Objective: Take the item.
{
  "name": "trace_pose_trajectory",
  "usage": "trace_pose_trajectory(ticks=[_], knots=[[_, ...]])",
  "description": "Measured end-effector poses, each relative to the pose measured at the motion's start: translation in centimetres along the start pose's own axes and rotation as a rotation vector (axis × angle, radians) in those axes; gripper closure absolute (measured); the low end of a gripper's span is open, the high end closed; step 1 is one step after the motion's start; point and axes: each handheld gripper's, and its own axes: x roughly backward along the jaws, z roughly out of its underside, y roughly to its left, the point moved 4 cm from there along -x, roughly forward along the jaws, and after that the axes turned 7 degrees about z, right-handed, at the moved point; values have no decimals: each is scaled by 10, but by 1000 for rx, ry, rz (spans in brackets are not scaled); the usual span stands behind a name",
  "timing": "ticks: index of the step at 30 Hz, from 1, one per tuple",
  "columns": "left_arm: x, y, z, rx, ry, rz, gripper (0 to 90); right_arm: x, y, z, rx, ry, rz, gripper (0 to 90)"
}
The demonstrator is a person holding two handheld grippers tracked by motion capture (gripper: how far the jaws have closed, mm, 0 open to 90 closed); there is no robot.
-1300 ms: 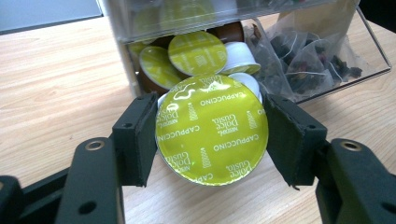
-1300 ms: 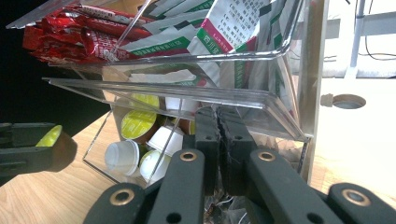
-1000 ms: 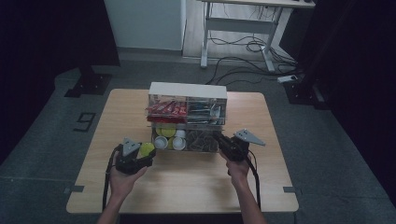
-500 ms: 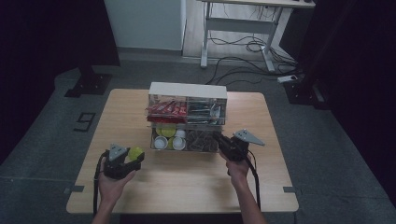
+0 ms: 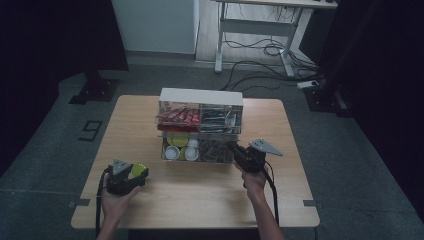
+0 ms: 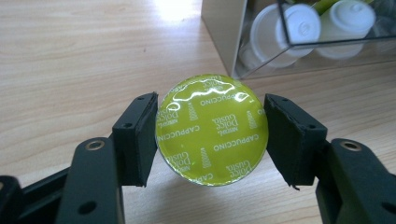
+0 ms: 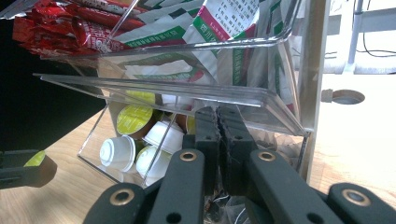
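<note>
capsule: glossy lime-green foil lid, white lettering and small white emblems
left gripper: black jaws
table: pale wood grain
organiser: clear walls, white top
sachets: red
cups: white lids

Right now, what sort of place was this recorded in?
Probably a lab or office recording room: a light wooden table on grey floor, dark curtains, and a white desk frame over loose cables.
</note>
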Motion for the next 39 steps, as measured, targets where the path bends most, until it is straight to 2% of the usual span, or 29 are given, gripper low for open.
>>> trace_pose_trajectory(ticks=[8, 25, 31, 33, 36, 39], knots=[[-10, 6, 7, 6, 35, -27, 383, 0, 0, 1, 2, 2, 0, 859], [-26, 4, 15, -13, 105, -58, 380, -1, -1, 1, 1, 5, 1, 859], [-27, 2, 16, -16, 99, -56, 376, -1, 0, 1, 0, 5, 1, 859], [-26, 2, 15, -10, 91, -51, 349, -1, -1, 1, 1, 5, 2, 859], [-21, 2, 12, 9, 60, -46, 293, -1, -1, 1, 2, 5, 2, 859], [-15, -1, 9, 10, 34, -38, 271, -1, 0, 2, 2, 6, 3, 859]])
